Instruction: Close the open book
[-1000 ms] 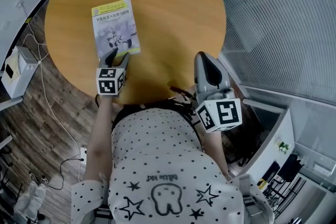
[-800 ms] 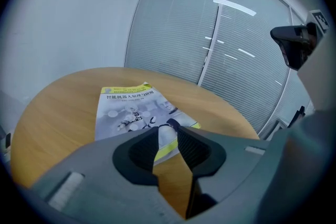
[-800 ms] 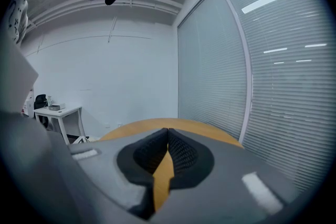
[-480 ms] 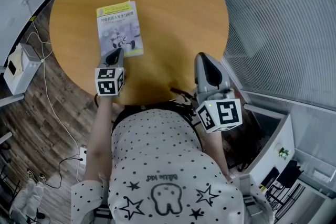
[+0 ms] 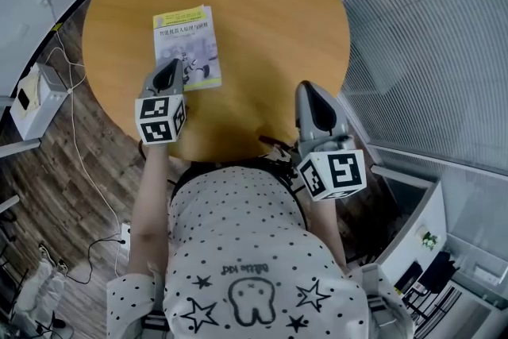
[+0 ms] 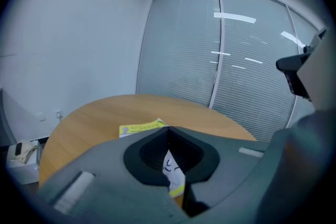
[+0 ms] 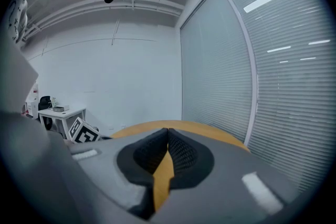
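Observation:
The book [image 5: 187, 44] lies closed and flat on the round wooden table [image 5: 262, 20], its yellow and grey cover facing up. My left gripper [image 5: 167, 75] hangs above the book's near edge with its jaws shut and nothing between them. In the left gripper view the book [image 6: 140, 127] shows past the left gripper [image 6: 168, 131], whose pads meet. My right gripper [image 5: 314, 94] is shut and empty over the table's near right edge. In the right gripper view the right gripper [image 7: 167, 136] has its pads pressed together, with the tabletop [image 7: 202, 131] beyond.
A white box [image 5: 32, 101] and cables [image 5: 79, 163] lie on the wood floor to the left. Slatted blinds [image 5: 429, 52] run along the right side. The left gripper's marker cube [image 7: 84, 132] shows in the right gripper view.
The left gripper's jaws were open at the book's near edge and have shut. That gripper has risen off the book. The right gripper has kept still.

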Motion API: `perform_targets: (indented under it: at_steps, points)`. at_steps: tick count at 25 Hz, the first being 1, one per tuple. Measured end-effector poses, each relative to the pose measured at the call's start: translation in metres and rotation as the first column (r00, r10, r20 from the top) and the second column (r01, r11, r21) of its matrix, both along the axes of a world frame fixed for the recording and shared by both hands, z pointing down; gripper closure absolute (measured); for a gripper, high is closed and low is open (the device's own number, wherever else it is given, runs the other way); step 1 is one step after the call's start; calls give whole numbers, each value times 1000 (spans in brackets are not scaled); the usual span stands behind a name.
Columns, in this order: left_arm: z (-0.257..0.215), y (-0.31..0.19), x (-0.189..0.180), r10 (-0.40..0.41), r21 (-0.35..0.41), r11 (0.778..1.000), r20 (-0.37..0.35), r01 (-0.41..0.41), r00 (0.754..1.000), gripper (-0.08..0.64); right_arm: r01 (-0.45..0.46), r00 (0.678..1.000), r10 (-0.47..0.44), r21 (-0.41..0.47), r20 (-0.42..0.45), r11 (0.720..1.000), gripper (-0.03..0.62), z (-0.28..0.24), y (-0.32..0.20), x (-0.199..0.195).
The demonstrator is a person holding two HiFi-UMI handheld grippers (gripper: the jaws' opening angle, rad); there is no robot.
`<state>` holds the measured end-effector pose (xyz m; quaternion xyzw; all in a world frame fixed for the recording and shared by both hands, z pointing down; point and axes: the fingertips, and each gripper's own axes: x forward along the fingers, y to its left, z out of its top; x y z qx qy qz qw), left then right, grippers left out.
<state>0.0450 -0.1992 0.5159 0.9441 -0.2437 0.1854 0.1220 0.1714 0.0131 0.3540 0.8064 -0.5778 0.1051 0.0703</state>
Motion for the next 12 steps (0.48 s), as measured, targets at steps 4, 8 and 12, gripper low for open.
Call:
perform_targets:
  at_steps: [4, 8, 12]
  points:
    - [-36, -10, -3, -19, 63, 998, -50, 22, 999, 551, -4, 1000, 4, 2, -1, 1000, 588, -1, 2, 3]
    - [-70, -19, -13, -46, 115, 992, -101, 57, 994, 551, -1, 1000, 1, 5, -1, 1000, 588, -1, 0, 3]
    - [-100, -24, -24, -70, 154, 984, -154, 94, 986, 551, 3, 1000, -3, 8, -1, 1000, 588, 0, 0, 2]
